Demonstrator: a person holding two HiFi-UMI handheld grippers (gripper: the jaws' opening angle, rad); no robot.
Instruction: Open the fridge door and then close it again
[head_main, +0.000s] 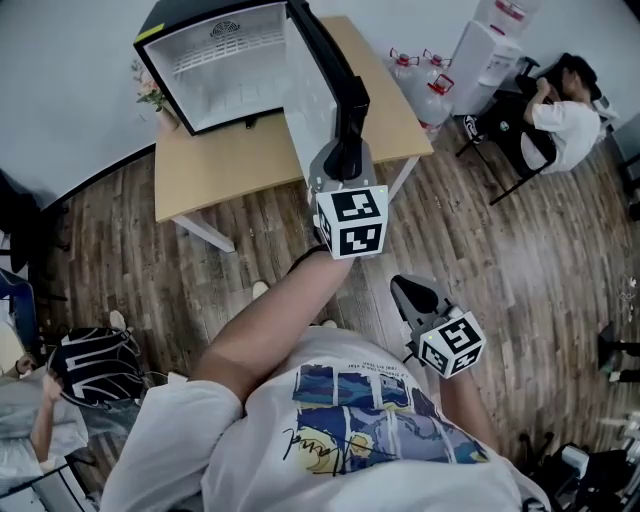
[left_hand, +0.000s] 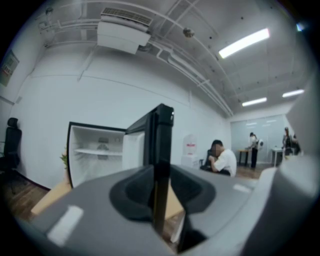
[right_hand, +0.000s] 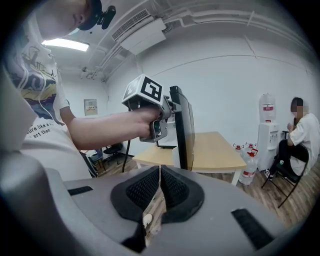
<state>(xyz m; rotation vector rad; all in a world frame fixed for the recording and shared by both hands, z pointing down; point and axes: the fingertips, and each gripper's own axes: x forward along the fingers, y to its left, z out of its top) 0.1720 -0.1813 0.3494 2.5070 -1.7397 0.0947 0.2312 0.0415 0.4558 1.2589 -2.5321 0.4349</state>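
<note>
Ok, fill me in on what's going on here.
A person holds a gripper in each hand and is working the door of a small fridge that sits on a wooden table. The left gripper has its jaws closed on the edge of the fridge door, which stands wide open and shows white shelves inside. The right gripper hangs back near the person's body, its jaws together with nothing between them.

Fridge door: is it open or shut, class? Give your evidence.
Open. The fridge door stands swung out from the fridge, baring its white interior; the left gripper grips its edge.
</note>
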